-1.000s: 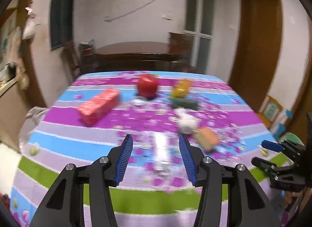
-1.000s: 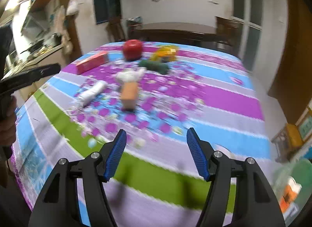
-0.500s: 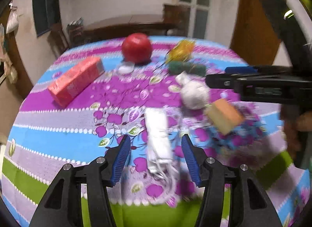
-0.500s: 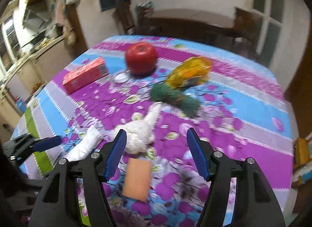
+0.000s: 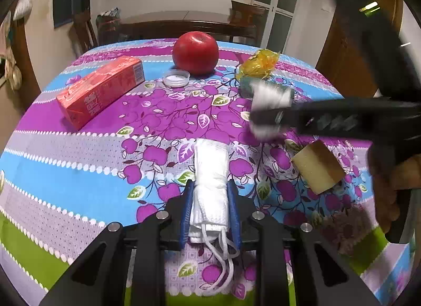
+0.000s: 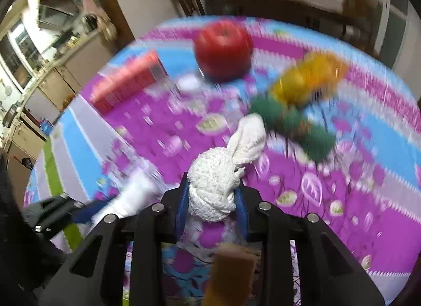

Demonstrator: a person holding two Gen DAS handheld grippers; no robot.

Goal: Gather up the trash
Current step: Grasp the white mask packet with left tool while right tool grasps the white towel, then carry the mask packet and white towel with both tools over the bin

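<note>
A round table under a striped cloth (image 5: 65, 174) of purple, blue and green bands printed with fruit and leaves carries every item (the right wrist view is badly blurred).

A red carton (image 5: 101, 90) lies on its side toward the far left. A red apple (image 5: 196, 52) stands at the far edge, with a clear plastic lid (image 5: 176, 78) just in front of it. Right of the apple lies a crumpled yellow wrapper (image 5: 259, 64), and a green bundle (image 6: 292, 124) sits just before that. A tan sponge block (image 5: 318, 170) rests at the near right.

Left gripper (image 5: 210, 211): the blue-padded jaws are closing on a rolled white mask (image 5: 211, 174), which lies on the cloth at the table's near middle. The pads press both its sides; its ear loops trail back beneath the jaws.

Right gripper (image 6: 214, 200): the jaws are closing on a wad of white paper (image 6: 218, 185), pads against both flanks. A twisted tail of the wad points toward the green bundle. Whether the wad touches the cloth cannot be told. In the left wrist view this gripper reaches in from the right, and part of the hand (image 5: 400, 190) that carries it shows at the frame's edge.
</note>
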